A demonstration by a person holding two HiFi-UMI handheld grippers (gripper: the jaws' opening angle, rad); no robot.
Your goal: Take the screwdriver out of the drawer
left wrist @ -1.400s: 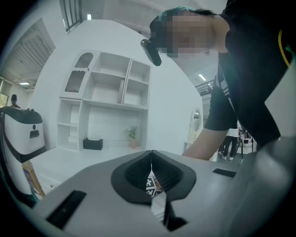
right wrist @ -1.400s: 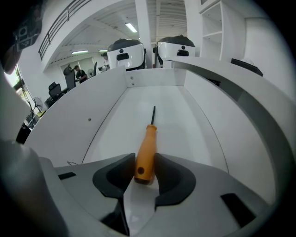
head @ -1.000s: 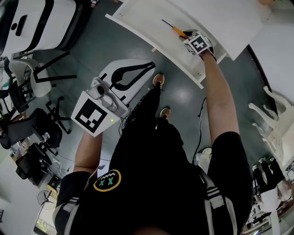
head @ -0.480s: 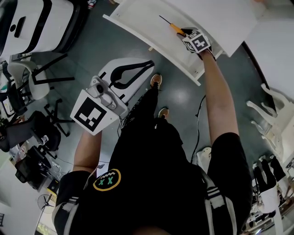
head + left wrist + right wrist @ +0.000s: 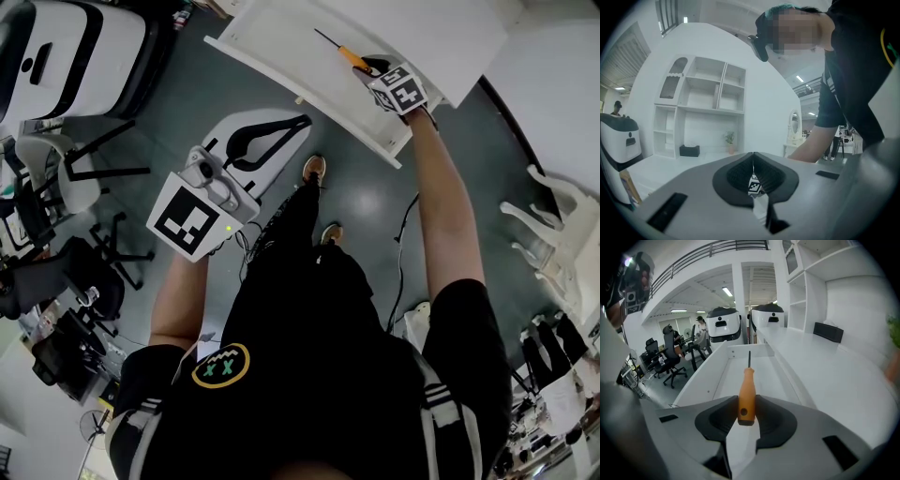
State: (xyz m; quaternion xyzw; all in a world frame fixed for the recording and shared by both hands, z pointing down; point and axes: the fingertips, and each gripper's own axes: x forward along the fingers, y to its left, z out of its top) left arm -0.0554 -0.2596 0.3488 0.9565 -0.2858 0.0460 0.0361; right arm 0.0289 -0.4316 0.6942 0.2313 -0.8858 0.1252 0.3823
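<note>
The right gripper (image 5: 373,69) was seen closed on the screwdriver (image 5: 341,52), with the orange handle pinched between the two dark pads near its butt end. In the right gripper view the gripper (image 5: 746,414) was seen from behind, with the screwdriver (image 5: 746,394) standing out straight ahead of the jaws, its thin dark shaft pointed along the length of the open white drawer (image 5: 717,376). The tool was held over the drawer's inside; whether its tip touched the drawer floor could not be told. In the head view the drawer (image 5: 272,37) was seen pulled out from under a white tabletop (image 5: 450,37), and the right arm was stretched out towards it.

The left gripper (image 5: 307,125) was held well apart from the drawer, nearer the body and above the dark floor (image 5: 375,197). Its jaws were brought together — tip against tip — and nothing was held between them. In the left gripper view the gripper (image 5: 752,155) was pointed roughly level at a white shelf unit (image 5: 708,98) across the room.
</note>
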